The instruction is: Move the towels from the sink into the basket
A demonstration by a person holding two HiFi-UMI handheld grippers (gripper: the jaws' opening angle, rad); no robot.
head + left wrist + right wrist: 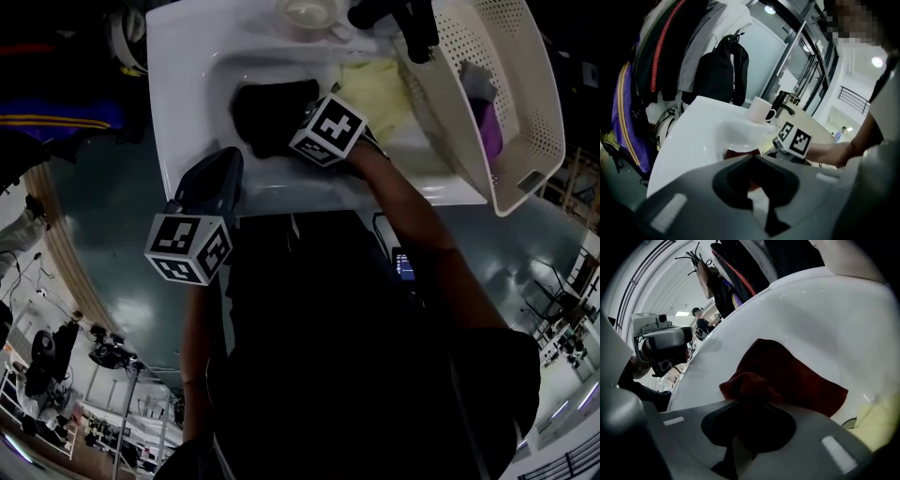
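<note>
The right gripper [743, 414] pinches a fold of the soft, light red towel [787, 376], which should hang limp below its fingers; the left gripper [754, 180] is closed and empty.

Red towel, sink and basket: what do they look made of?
Red towel: soft napped cloth, likely terry; it bunches and folds. Sink: glossy white, probably ceramic; smooth with highlights. Basket: off-white, perforated rigid walls, likely plastic.

— What stands round the coat rack [735, 33]?
— Dark jackets [717, 75] hang on it. Right of it I see a glass wall [764, 51], with a lamp [769, 9] lit above. Below it, the floor [112, 244] is glossy grey-green.
</note>
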